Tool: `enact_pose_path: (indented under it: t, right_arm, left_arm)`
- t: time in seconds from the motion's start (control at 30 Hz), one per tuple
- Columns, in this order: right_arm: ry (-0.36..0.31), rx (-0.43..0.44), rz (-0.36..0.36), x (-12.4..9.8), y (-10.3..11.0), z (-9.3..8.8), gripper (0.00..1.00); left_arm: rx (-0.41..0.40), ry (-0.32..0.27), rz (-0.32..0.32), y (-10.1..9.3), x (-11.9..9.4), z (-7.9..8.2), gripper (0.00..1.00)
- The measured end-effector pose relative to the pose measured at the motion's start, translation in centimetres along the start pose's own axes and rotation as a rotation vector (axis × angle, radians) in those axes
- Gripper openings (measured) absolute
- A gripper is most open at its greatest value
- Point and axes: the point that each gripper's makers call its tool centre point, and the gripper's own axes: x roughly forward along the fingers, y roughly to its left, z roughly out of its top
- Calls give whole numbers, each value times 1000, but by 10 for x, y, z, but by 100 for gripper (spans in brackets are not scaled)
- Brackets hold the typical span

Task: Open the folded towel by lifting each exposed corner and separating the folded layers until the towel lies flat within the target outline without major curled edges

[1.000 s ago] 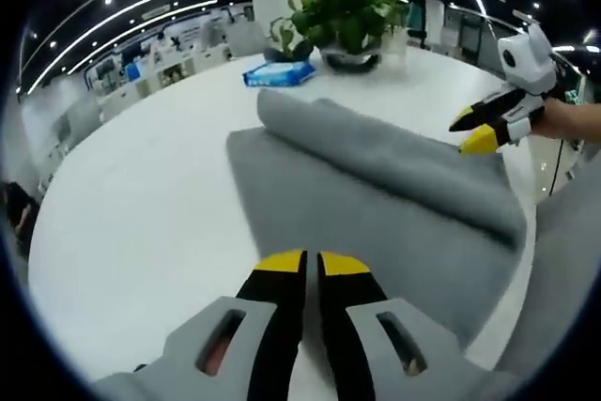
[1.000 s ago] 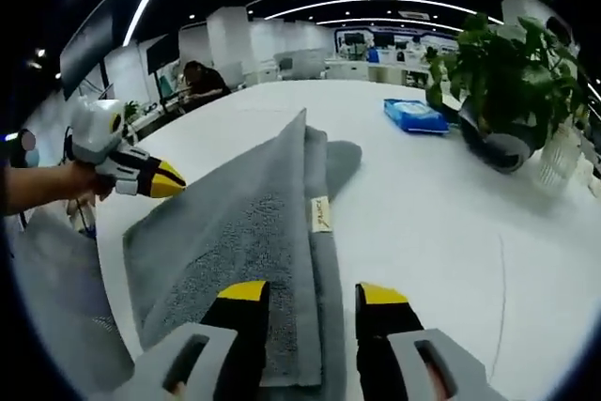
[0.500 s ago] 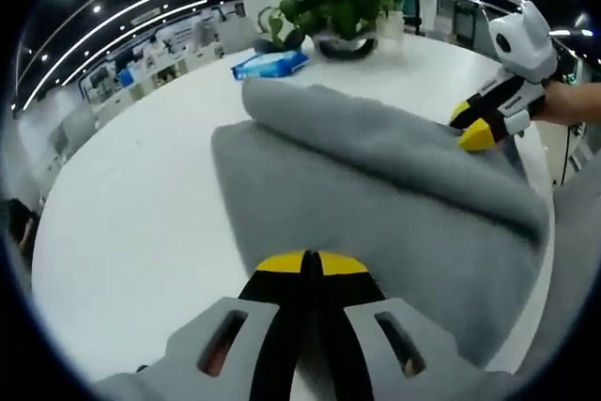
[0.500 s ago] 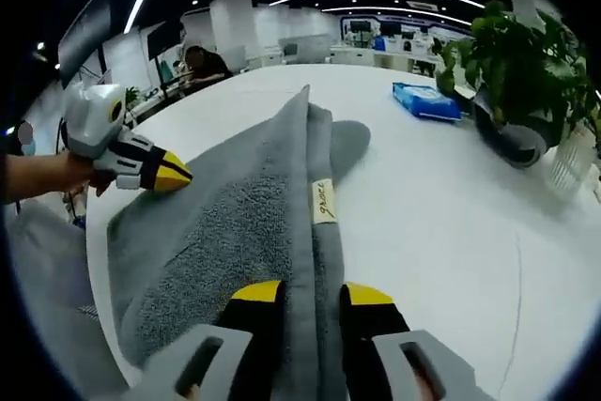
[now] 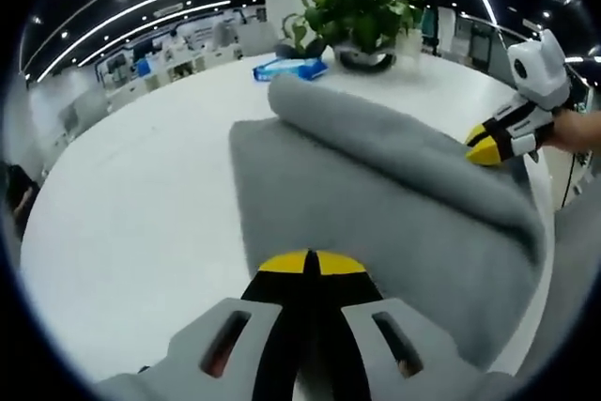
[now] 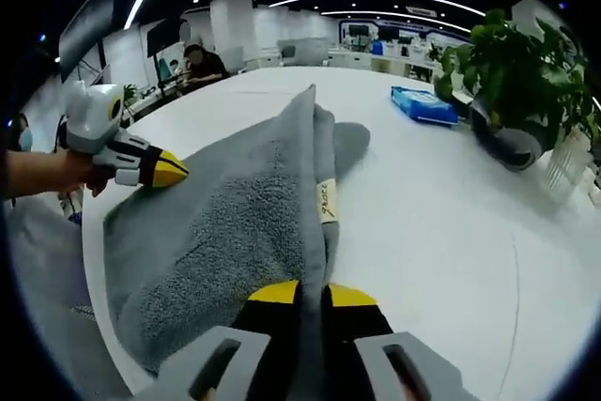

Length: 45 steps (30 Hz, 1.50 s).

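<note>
A grey towel lies on the round white table, its upper layer rolled over in a thick fold along the far side. My left gripper is shut on the towel's near edge. In the right gripper view the same towel runs away from me, with a small cream label on its folded edge. My right gripper is shut on that folded edge. The right gripper also comes in at the towel's far right. The left gripper touches the towel's left edge.
A potted plant and a blue packet stand at the far side of the table; both appear again as the plant and the packet. The table's edge curves close by the left gripper. A person sits far behind.
My right gripper's jaws have closed from wide apart onto the towel's folded edge. My left gripper's narrow gap has closed on the near edge. The fold stands a little higher.
</note>
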Motion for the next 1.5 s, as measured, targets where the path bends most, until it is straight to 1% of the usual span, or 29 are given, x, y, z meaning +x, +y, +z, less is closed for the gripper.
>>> enact_pose_path:
  t: [0.2,0.37,0.53,0.83,0.97,1.33,1.5]
  right_arm:
    - [0,-7,-10,-5,-2,-4,6]
    - [2,16,-16,-13,-4,-10,5]
    - [2,19,-23,-17,-7,-15,5]
    - [-4,38,-38,-24,-7,-21,5]
    - [-15,44,-37,-26,-5,-23,5]
    - [-14,35,-30,-22,0,-21,5]
    - [-10,16,-19,-13,1,-13,5]
  left_arm:
    - [-4,0,30,6,-8,-5,0]
    - [-25,-3,74,15,-15,-11,0]
    - [-49,-18,93,22,-23,-17,0]
    - [-79,-14,150,39,-39,-30,0]
    - [-94,-24,151,41,-46,-35,0]
    - [-88,-18,148,44,-45,-34,0]
    - [-84,-10,162,56,-39,-30,0]
